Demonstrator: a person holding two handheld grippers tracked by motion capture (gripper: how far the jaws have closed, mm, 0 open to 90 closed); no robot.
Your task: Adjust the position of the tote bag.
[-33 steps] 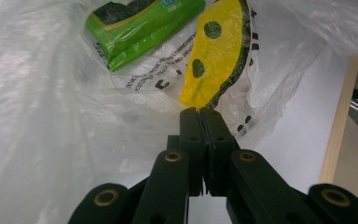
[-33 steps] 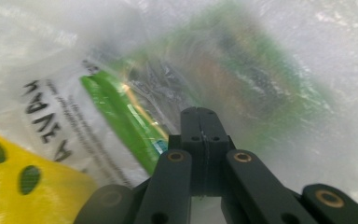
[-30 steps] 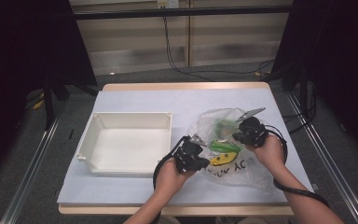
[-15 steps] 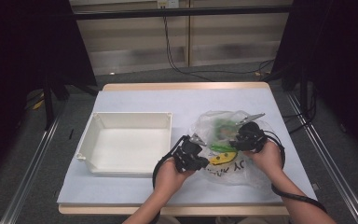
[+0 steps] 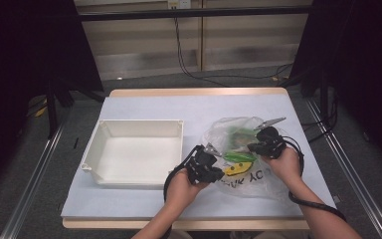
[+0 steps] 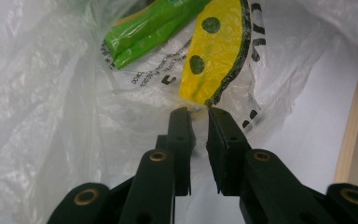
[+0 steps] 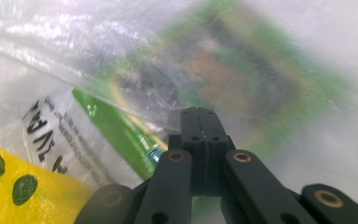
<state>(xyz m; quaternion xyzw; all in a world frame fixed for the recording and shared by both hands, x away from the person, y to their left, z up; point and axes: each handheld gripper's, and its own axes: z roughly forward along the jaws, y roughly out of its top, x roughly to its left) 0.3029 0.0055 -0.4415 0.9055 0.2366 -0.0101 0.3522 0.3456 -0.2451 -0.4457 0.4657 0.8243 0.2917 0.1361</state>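
The plastic bag (image 5: 243,154) lies on the table (image 5: 144,107) at roughly 4 o'clock from the table's centre, just right of the white tray (image 5: 134,154). Through its clear film a green packet (image 5: 239,157) is visible, along with a second green-printed item (image 7: 242,70) deeper inside; that item is too blurred to identify.

The left gripper (image 5: 214,168) sits at the bag's 8 o'clock edge. In the left gripper view its jaws stand narrowly apart and have just been opening a little; film lies at the tips (image 6: 200,114), but whether any is still pinched cannot be told. This position probably serves to pin or lift the near edge so the bag does not slide.

The right gripper (image 5: 252,147) works at the bag's upper area, about 1 o'clock from the left gripper. Its jaws have just been closing and now meet fully (image 7: 199,114). They appear to nip a fold of film, likely to draw the bag open and expose the contents for transfer to the tray.
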